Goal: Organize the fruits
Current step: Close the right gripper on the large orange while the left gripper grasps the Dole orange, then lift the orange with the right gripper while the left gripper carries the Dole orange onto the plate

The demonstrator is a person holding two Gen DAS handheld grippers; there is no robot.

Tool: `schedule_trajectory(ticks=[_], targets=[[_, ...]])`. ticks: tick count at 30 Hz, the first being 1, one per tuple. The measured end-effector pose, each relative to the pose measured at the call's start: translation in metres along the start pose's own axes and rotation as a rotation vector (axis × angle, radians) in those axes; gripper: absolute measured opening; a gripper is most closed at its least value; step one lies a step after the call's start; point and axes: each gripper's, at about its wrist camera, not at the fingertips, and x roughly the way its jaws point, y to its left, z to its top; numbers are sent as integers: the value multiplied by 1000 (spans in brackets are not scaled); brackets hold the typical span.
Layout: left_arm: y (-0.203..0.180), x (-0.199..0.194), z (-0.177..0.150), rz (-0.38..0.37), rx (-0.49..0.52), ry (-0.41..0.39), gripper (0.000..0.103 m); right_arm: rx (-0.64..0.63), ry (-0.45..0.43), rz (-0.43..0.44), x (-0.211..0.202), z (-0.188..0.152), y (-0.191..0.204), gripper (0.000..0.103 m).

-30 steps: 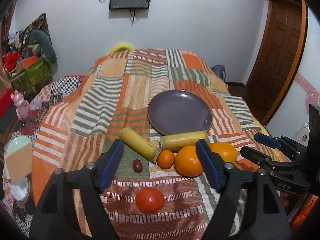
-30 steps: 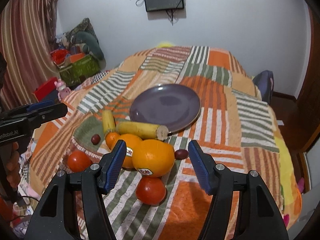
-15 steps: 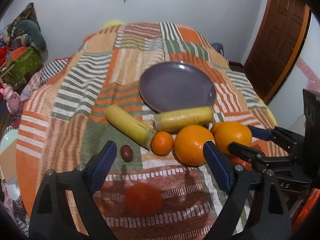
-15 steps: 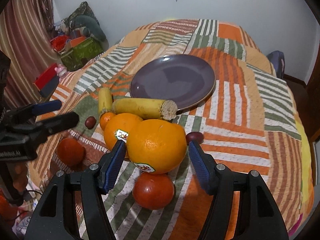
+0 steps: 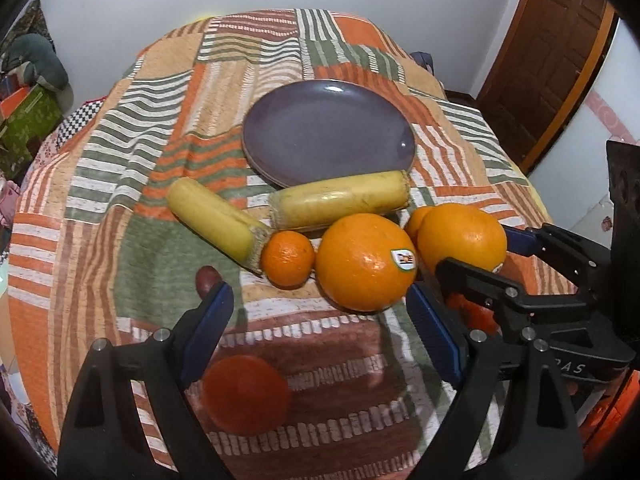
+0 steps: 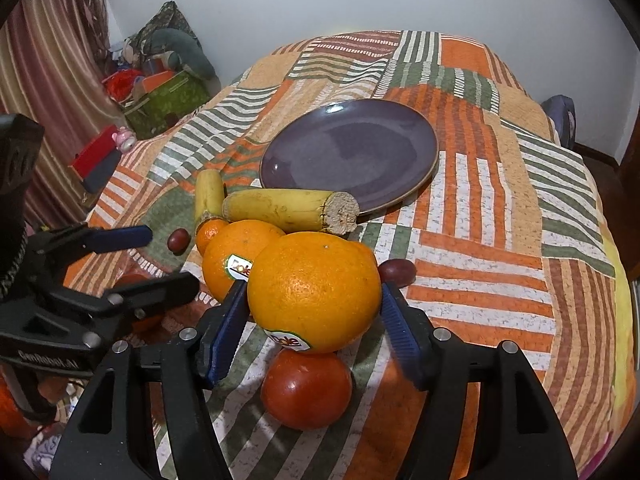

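Blue-padded fingers [image 6: 236,316] of the right gripper [image 6: 312,320] stand on either side of a large orange [image 6: 314,292]; the left pad touches its skin, while the other side shows a slight gap, so I cannot tell whether the grip is closed on it. Directly below that orange lies a tomato [image 6: 307,388], and just behind it sits a second stickered orange [image 6: 236,256], touching it. A small mandarin [image 6: 210,234] sits further left, against the ends of two bananas [image 6: 290,210], one of which lies against the rim of the purple plate [image 6: 348,152]. A dark grape [image 6: 397,271] rests just right of the big orange, another grape [image 6: 178,239] lies left of the mandarin.

From the left wrist view, the left gripper [image 5: 320,328] is spread wide and holds nothing, hovering over the striped bedspread [image 5: 140,140]. Another tomato [image 5: 245,394] lies just by its left finger [image 5: 208,328]. The stickered orange sits just ahead, by the right pad.
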Motion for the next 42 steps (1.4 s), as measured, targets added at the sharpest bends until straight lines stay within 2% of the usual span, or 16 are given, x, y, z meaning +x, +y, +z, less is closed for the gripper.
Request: schedule_trajectory(ticks=[7, 18, 23, 27, 31, 42], targets=[[-11, 11, 2, -8, 4, 41, 89, 29, -57, -35, -20, 0, -16, 62], [-35, 32, 10, 10, 22, 49, 89, 71, -92, -54, -36, -9, -36, 62], [-35, 40, 18, 56, -23, 31, 84, 72, -94, -51, -37, -11, -38, 62], [-43, 44, 18, 100, 13, 17, 83, 75, -95, -47, -37, -11, -39, 62], [-46, 45, 16, 138, 42, -2, 69, 79, -93, -45, -36, -11, -41, 62], [-35, 27, 13, 70, -2, 0, 68, 74, -117, -62, -44, -7, -38, 62]])
